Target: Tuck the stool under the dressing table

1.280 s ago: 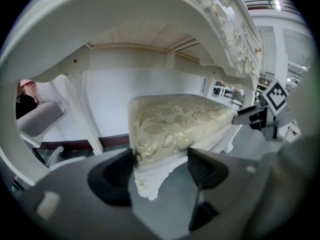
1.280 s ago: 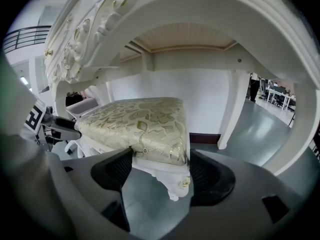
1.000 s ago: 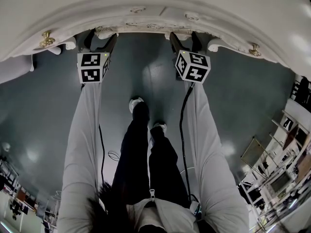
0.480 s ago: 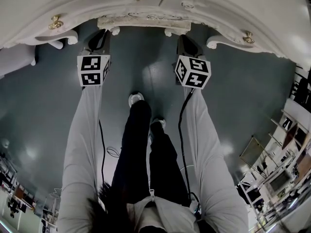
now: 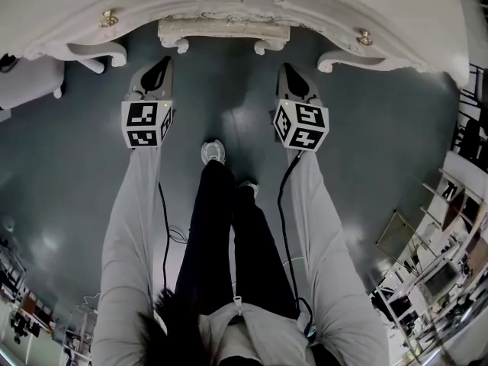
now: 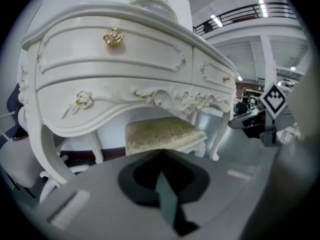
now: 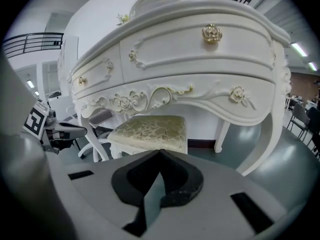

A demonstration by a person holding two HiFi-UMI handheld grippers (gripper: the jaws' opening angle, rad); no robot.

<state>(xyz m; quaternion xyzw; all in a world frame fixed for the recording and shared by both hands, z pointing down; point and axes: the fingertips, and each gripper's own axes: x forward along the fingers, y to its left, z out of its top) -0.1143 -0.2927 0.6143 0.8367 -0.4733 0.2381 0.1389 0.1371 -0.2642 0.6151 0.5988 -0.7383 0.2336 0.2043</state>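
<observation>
White dressing table [image 5: 343,10], one stool [image 5: 223,30] tucked beneath at top centre.
Two grippers, left gripper [image 5: 156,73] and right gripper [image 5: 293,81], hover below the stool in the frame; both pairs of fingers have just closed together, empty. Two gold knobs [image 5: 109,17].

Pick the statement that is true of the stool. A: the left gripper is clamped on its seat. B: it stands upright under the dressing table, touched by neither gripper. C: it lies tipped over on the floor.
B: the stool stands upright beneath the dressing table, while the left gripper and right gripper are shut on nothing, short of it.
</observation>
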